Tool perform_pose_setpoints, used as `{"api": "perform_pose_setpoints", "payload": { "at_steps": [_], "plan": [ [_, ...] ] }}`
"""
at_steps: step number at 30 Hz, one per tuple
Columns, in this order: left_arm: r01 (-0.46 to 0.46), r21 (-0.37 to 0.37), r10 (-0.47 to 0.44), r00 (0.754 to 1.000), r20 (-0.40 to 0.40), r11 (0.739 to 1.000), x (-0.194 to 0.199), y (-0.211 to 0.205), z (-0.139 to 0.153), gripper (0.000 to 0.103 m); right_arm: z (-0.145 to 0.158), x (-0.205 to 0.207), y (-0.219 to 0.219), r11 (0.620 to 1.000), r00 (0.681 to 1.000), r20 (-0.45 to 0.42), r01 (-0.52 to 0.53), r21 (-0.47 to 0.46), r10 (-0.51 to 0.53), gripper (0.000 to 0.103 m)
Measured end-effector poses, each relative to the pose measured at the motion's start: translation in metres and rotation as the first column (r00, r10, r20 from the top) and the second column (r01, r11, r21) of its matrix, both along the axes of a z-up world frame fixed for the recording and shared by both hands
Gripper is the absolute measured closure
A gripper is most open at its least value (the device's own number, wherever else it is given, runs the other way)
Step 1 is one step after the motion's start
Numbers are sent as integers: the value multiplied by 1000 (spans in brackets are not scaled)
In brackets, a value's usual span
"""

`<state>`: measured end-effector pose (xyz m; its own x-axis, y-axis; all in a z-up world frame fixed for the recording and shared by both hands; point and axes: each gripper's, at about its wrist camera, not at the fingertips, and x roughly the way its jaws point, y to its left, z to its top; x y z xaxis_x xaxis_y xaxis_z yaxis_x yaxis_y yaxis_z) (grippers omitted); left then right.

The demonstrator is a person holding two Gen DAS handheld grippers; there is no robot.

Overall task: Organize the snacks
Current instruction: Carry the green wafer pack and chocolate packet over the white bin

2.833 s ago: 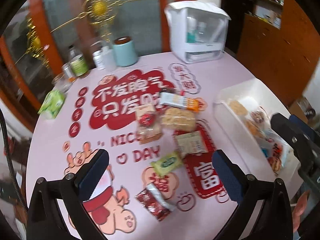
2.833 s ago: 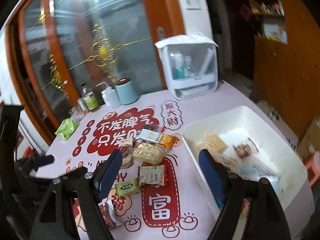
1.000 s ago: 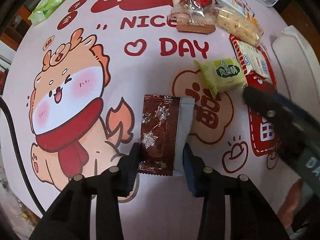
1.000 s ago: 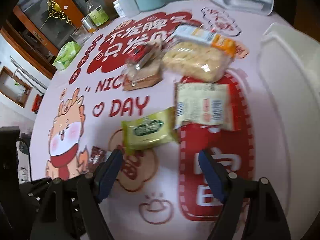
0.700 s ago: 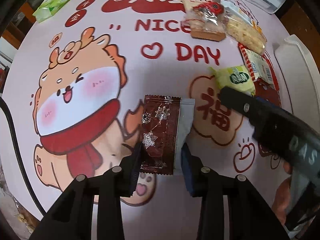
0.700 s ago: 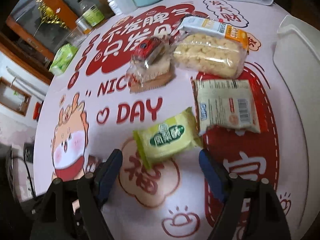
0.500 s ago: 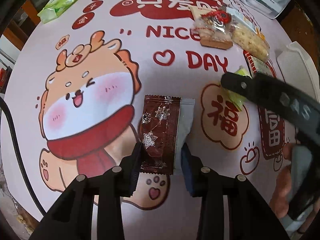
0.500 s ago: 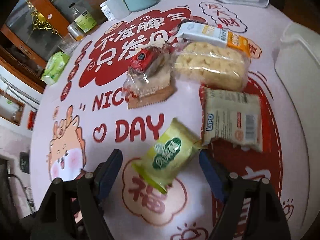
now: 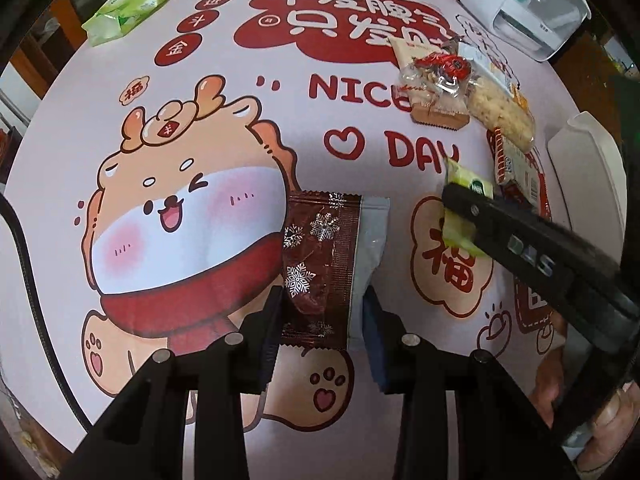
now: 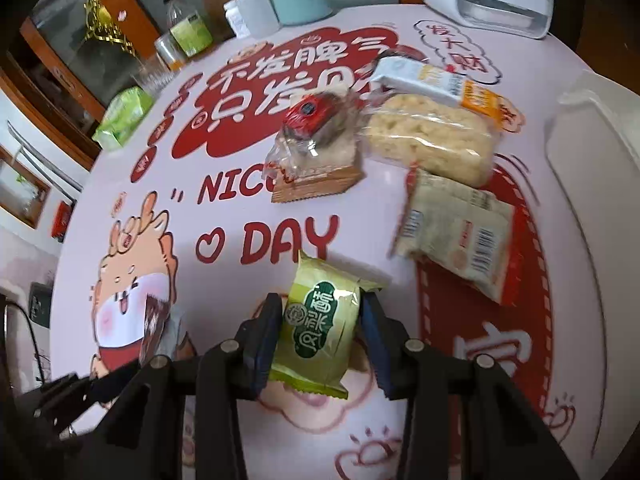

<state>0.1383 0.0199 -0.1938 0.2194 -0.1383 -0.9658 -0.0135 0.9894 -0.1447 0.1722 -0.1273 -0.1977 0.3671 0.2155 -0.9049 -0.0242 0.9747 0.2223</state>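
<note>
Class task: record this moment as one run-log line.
left gripper: shut on brown snowflake packet | right gripper: just closed on green pastry packet

Bare tablecloth (image 9: pixel 224 92) open leftward, snack cluster (image 10: pixel 400 152) and white bin (image 10: pixel 592 168) crowding right.

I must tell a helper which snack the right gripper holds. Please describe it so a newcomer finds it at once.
On the pink printed tablecloth, look below the red word DAY. There the right gripper pinches a small green packet with a dark green label. Its neighbours are beige, clear or orange; only this one is green.
</note>
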Motion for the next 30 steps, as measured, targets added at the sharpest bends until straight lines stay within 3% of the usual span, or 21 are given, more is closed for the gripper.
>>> {"api": "perform_pose_setpoints", "payload": {
  "at_steps": [7, 17, 24, 30],
  "plan": [
    [43, 5, -43, 996, 80, 999, -3, -1, 21, 68, 33, -28, -37, 997, 997, 53, 46, 65, -50, 62],
    [179, 34, -183, 959, 216, 983, -12, -77, 71, 68, 88, -80, -108, 984, 969, 188, 145, 100, -161, 62],
    [312, 54, -312, 892, 326, 949, -13, -150, 118, 68, 115, -108, -170, 957, 923, 253, 275, 92, -290, 62],
    [421, 64, -406, 809, 424, 905, -6, -219, 161, 67, 140, -109, -221, 915, 865, 321, 403, 18, -387, 62]
  ]
}}
